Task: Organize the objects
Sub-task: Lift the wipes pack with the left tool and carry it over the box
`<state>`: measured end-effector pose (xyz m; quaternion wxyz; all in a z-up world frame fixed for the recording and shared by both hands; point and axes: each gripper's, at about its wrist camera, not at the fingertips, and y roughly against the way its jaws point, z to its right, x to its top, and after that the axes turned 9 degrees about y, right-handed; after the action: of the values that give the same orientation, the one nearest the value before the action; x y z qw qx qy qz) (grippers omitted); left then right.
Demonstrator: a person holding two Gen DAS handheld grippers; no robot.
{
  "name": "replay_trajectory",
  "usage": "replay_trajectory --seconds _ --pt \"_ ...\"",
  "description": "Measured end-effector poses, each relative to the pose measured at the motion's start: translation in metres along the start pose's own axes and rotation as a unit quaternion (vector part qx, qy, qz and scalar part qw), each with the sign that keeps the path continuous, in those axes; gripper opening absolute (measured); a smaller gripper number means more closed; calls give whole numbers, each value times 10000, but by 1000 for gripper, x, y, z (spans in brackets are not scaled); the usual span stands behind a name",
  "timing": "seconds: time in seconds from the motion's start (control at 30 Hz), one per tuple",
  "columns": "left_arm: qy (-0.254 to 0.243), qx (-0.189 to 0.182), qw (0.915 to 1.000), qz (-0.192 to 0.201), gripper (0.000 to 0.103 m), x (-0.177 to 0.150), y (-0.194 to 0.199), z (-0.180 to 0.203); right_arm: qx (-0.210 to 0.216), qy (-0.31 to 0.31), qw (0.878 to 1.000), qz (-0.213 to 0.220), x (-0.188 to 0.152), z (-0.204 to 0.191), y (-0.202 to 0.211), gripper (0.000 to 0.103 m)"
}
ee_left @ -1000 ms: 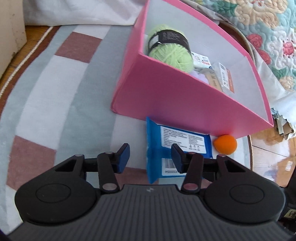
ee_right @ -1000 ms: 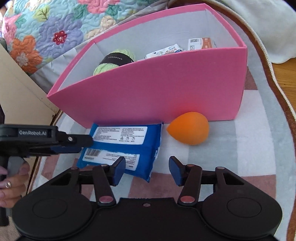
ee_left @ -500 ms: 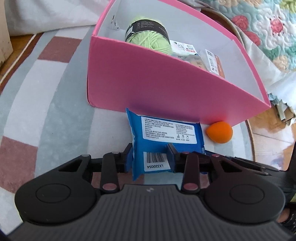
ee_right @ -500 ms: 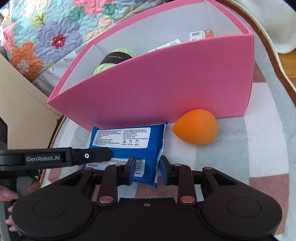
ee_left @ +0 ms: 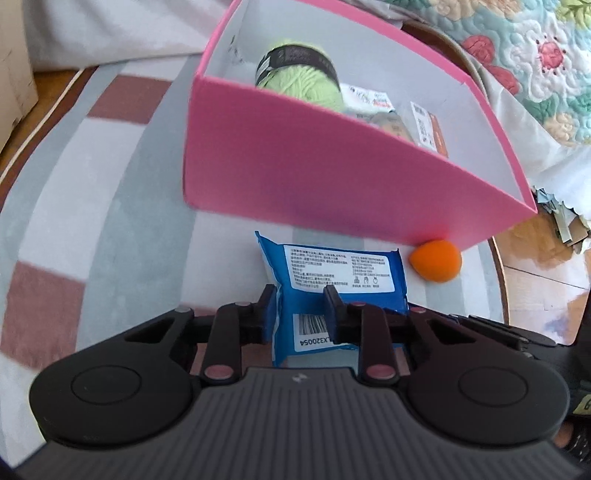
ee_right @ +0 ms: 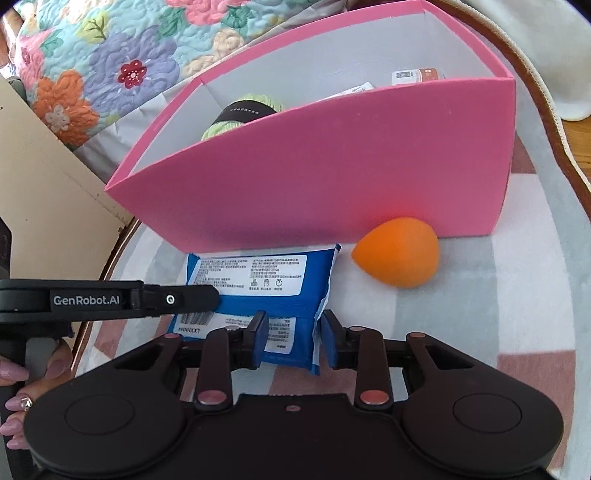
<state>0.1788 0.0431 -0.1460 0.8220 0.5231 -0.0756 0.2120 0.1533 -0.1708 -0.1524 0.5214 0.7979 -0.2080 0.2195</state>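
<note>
- The left gripper [ee_left: 300, 308] has its jaws clamped narrow on the near end of the blue wipes pack [ee_left: 332, 284].
- The right gripper [ee_right: 294, 334] straddles the pack's other end; its jaws are opening, pads at the wrapper.
- Beyond both jaws stands the pink box [ee_right: 332, 177], holding green yarn [ee_left: 303, 79].
- An orange sponge [ee_right: 399, 256] lies on the rug [ee_left: 92, 206] right of the pack.

**Rug, quilt and sunlit floor**

Beneath my claw spreads a round rug [ee_left: 110, 206] in grey, white and dusty-red blocks, edged with a brown band and pale cord. Past its rim lies wooden floor [ee_left: 546, 266], bright with sun. Ahead of my claw a floral quilt [ee_right: 110, 62] hangs in pastel blooms. A cream panel [ee_right: 44, 177] stands to the left of my right claw, white cloth [ee_left: 110, 33] beyond my left.
</note>
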Motion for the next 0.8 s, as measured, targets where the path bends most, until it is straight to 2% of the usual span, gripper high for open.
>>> replay_trajectory --seconds 0.27,0.47,0.67,0.8 --pt "-59 -48 10000 36 25 -26 38 11 71 97 9999 111 -20 -12 32 38" --pt "-51 -187 9995 229 25 -47 76 25 46 590 9980 231 -23 -30 74 39" --pt "-200 -153 9973 694 26 -64 111 47 -123 1197 9913 540 -23 -49 114 40" --pt "-261 -133 9950 954 26 -63 127 59 -298 1522 9851 747 -13 -63 129 41"
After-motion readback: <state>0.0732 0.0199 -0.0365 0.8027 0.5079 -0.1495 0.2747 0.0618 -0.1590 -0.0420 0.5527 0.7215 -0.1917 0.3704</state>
